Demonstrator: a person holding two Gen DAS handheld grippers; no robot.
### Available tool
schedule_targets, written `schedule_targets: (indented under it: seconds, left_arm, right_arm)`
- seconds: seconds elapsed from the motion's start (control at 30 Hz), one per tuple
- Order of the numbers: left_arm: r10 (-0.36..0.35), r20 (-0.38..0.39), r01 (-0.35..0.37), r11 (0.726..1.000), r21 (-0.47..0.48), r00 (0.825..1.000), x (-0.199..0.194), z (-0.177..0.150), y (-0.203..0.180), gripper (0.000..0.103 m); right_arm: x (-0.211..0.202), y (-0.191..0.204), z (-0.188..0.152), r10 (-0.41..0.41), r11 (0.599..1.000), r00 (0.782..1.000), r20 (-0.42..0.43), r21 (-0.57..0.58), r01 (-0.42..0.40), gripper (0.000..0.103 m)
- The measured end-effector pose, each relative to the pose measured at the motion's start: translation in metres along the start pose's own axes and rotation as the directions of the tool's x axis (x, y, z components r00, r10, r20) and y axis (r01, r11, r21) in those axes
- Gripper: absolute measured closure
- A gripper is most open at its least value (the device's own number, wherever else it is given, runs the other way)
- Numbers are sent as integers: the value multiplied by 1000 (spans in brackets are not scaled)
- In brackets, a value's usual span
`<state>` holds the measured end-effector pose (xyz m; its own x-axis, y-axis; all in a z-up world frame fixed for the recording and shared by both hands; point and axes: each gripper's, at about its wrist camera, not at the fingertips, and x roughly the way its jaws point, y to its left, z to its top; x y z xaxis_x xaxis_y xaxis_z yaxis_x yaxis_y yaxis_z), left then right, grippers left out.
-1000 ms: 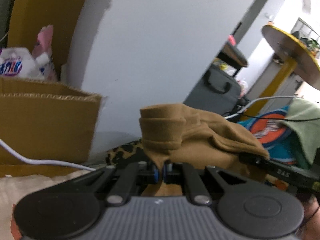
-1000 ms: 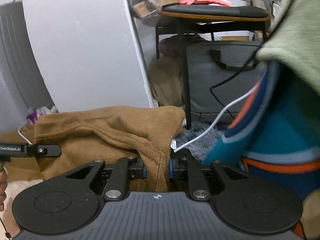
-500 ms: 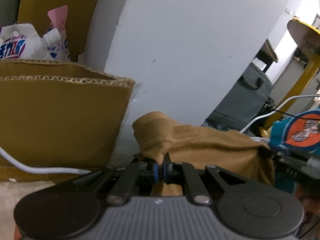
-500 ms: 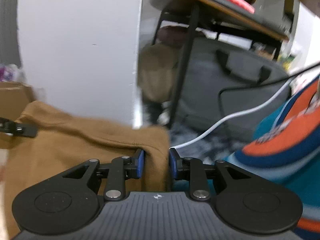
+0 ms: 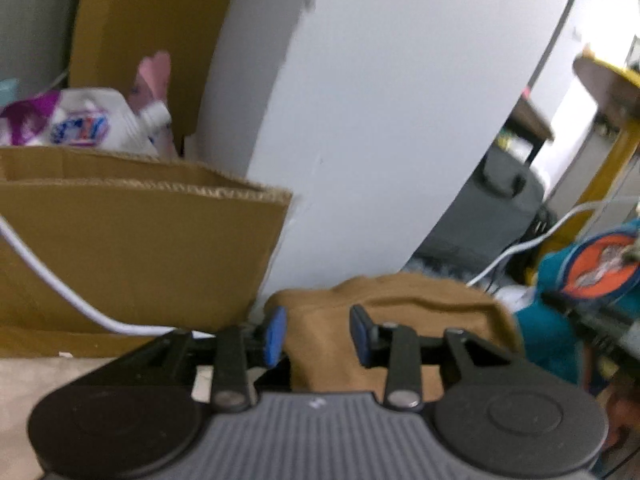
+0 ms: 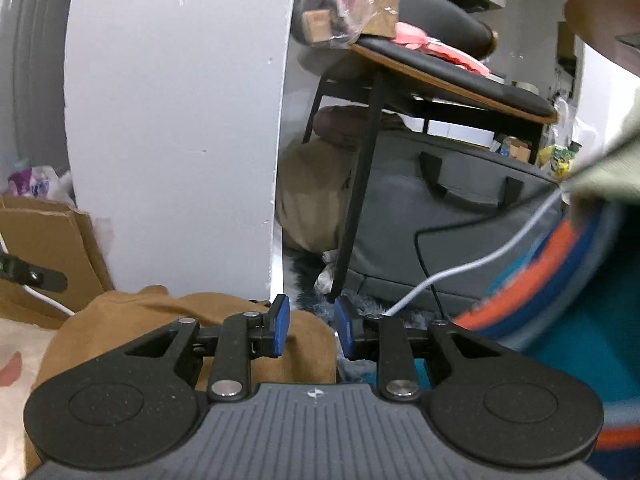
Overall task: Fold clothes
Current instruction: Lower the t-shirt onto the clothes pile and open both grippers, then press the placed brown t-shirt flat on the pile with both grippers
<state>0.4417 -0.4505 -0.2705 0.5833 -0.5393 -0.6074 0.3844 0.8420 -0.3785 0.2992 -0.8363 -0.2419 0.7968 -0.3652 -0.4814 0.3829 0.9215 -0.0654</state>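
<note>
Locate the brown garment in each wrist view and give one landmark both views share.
Left wrist: brown garment bottom centre, beyond the open pads.
Right wrist: brown garment bottom left, beside the left pad.
Shared landmark: white pillar behind it.

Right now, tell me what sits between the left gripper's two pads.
Brown garment fabric lies in the left gripper's gap, pads apart and just opened, per the left wrist view.

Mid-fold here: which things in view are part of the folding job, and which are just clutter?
Job: brown garment, left gripper, right gripper, teal and orange garment.

Clutter: cardboard box, white cable, grey bag, black chair.
</note>
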Motion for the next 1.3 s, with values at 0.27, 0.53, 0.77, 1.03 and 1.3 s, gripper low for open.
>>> schedule_targets:
  seconds: [0.27, 0.53, 0.77, 1.03, 1.3]
  left_arm:
    - [-101, -27, 102, 994, 32, 994, -18, -30, -40, 61]
    - [-103, -108, 113, 990, 85, 989, 19, -64, -51, 67]
    - [-22, -157, 40, 993, 112, 987, 34, -74, -35, 90]
    - [-13, -154, 24, 998, 66, 988, 10, -77, -28, 76]
    - [-11, -179, 22, 998, 61, 984, -7, -100, -36, 63]
  right_arm:
    - [-24, 21, -30, 89, 996, 996, -25, -4, -89, 71]
    - [1, 24, -62, 82, 997, 989, -126, -3, -83, 71]
    - [31, 3, -68, 21, 999, 984, -174, -25, -26, 73]
    - [13, -14, -55, -28, 999, 993, -115, 32, 32, 72]
    - [-16, 2, -76, 35, 999, 991, -125, 38, -31, 72]
